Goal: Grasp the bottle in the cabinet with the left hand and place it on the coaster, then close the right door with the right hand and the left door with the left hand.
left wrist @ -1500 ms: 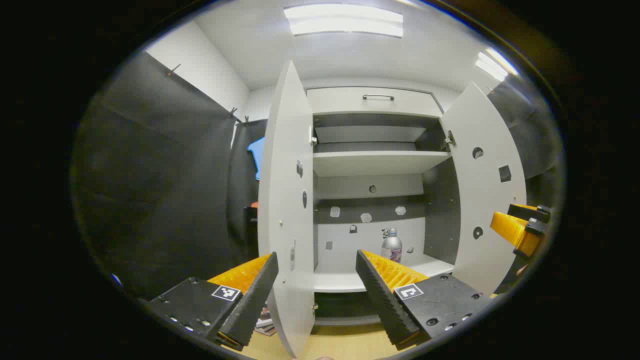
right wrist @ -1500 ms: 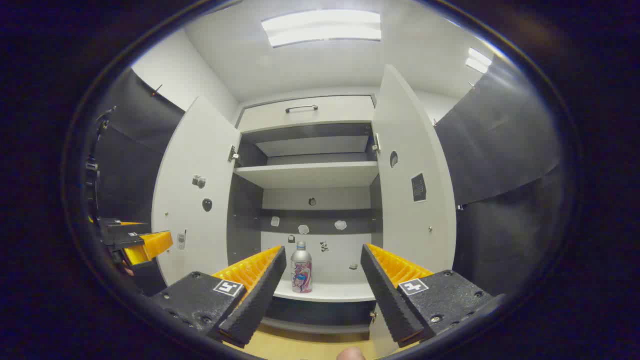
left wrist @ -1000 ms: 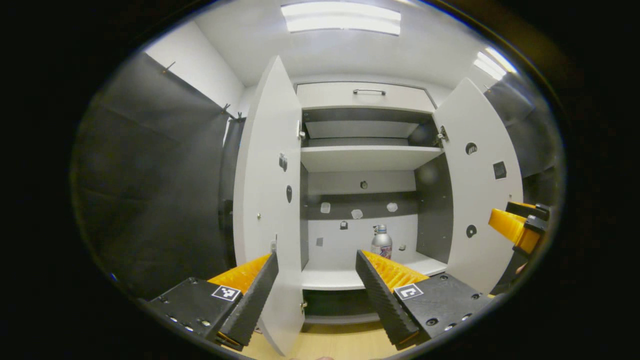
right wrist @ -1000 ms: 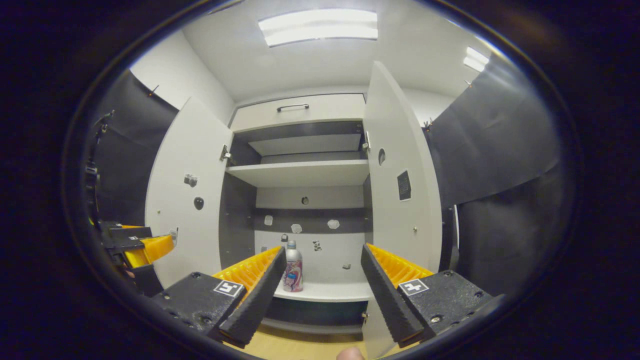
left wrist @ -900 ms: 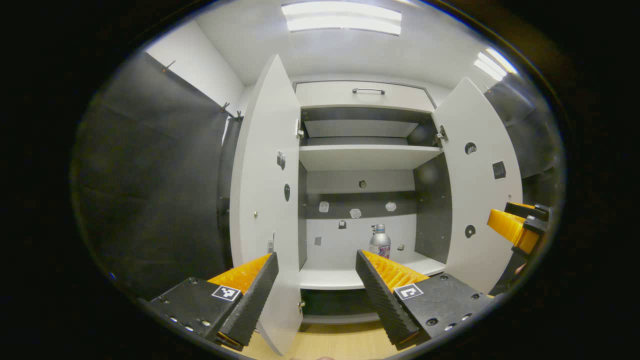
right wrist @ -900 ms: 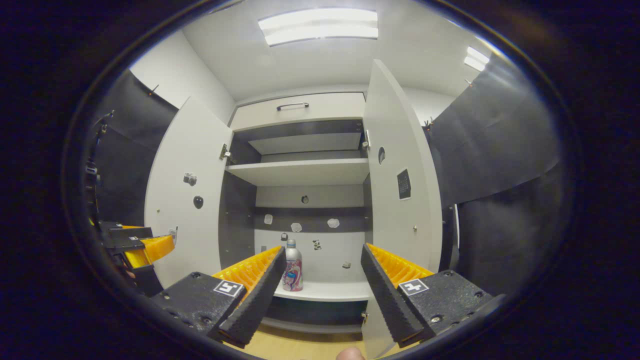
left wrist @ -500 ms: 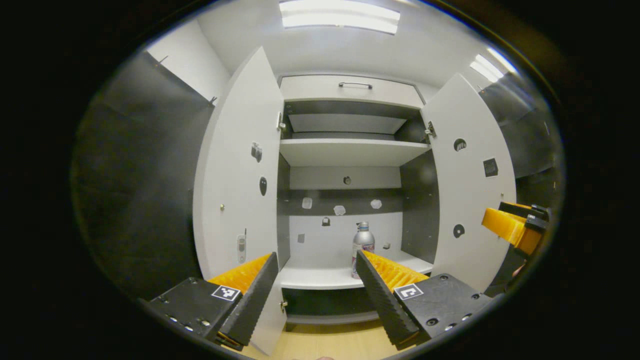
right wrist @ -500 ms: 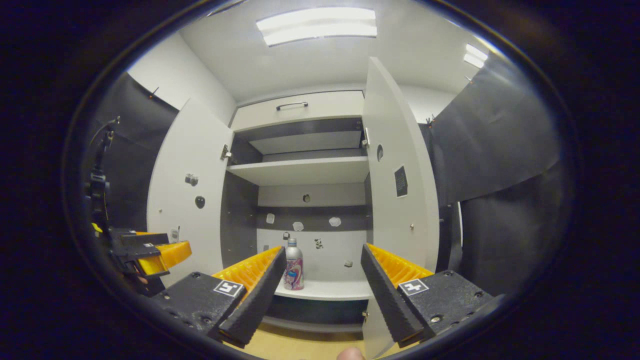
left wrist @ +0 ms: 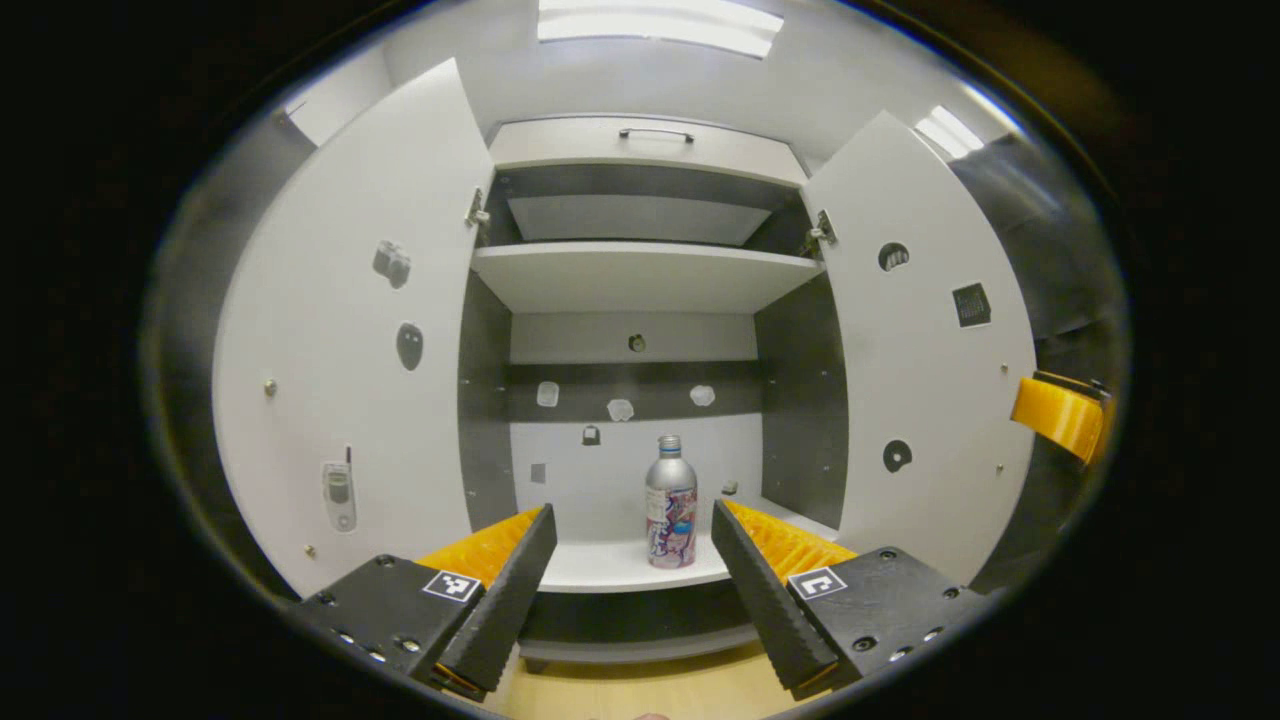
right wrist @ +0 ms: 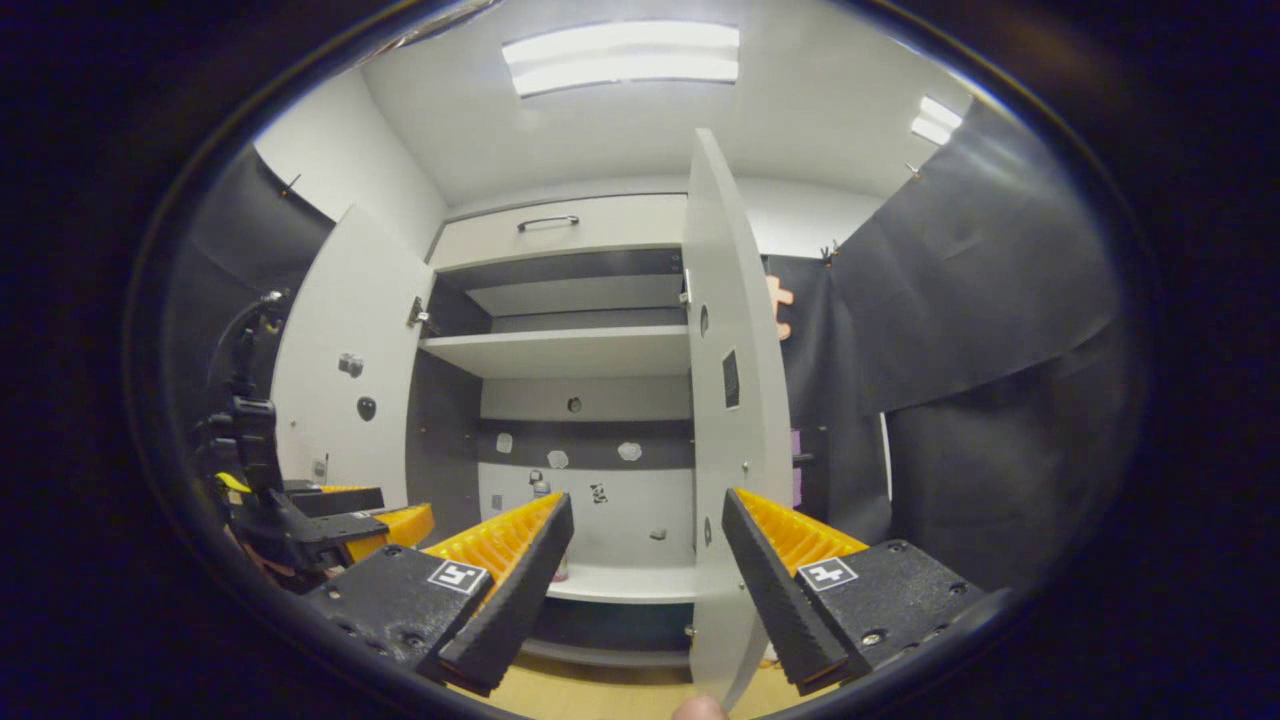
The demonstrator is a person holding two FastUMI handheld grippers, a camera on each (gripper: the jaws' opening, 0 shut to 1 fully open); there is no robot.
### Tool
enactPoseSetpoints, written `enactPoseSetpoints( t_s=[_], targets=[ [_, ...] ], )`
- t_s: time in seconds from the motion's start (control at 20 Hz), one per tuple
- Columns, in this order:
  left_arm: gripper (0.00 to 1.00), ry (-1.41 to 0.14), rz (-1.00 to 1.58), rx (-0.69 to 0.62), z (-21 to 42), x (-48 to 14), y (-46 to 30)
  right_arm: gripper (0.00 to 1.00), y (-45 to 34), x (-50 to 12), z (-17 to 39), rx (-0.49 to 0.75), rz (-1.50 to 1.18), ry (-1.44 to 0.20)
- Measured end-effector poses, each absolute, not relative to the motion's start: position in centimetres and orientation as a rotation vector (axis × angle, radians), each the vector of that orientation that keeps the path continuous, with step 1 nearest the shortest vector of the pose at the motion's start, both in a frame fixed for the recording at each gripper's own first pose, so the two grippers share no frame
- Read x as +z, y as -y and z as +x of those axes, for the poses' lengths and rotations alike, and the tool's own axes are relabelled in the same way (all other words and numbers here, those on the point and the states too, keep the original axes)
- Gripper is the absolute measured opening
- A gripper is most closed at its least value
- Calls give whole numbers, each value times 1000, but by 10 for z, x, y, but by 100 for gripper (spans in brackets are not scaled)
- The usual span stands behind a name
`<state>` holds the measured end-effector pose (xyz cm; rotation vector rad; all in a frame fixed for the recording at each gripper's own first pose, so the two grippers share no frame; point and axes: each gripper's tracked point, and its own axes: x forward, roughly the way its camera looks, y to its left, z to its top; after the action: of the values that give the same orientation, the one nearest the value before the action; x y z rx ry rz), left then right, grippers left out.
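White cabinet panels fill what I see ahead of my left claw, smooth and matte, with dark grey inner walls and a flat white shelf across the upper part. Both doors stand swung outward: the left door ahead and to the left of the claw, the right door ahead and to the right, each dotted with small stickers. My left claw is released, its ridged fingers spread wide, and the bottle stands upright on the lower shelf straight ahead between them, well apart from both. It is a slim cylinder of brushed metal with a narrow neck and a colourful printed wrap. My right claw is released too; the right door shows edge-on straight ahead of it, and the bottle peeks just above its left finger. Pale wood flooring runs below.
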<state>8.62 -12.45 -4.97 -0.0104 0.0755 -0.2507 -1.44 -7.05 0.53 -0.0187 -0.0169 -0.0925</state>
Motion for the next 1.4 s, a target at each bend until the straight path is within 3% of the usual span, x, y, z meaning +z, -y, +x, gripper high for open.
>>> enactPoseSetpoints(
  t_s=[0.05,0.15,0.75,1.2,1.4],
  targets=[
    [100,-83,-6,-261,94,-55,130,98,73,7,-18,-104,-30,23],
    [95,-96,4,-273,110,-64,140,98,84,8,-24,-136,-48,30],
    [96,-138,47,-294,216,-113,182,98,165,4,-56,-383,-25,-5],
    [96,-244,-8,-282,274,-159,201,98,191,-2,-66,-464,-50,-27],
    [88,-254,-2,-270,282,-167,197,98,194,-5,-62,-458,-45,-37]
  ],
)
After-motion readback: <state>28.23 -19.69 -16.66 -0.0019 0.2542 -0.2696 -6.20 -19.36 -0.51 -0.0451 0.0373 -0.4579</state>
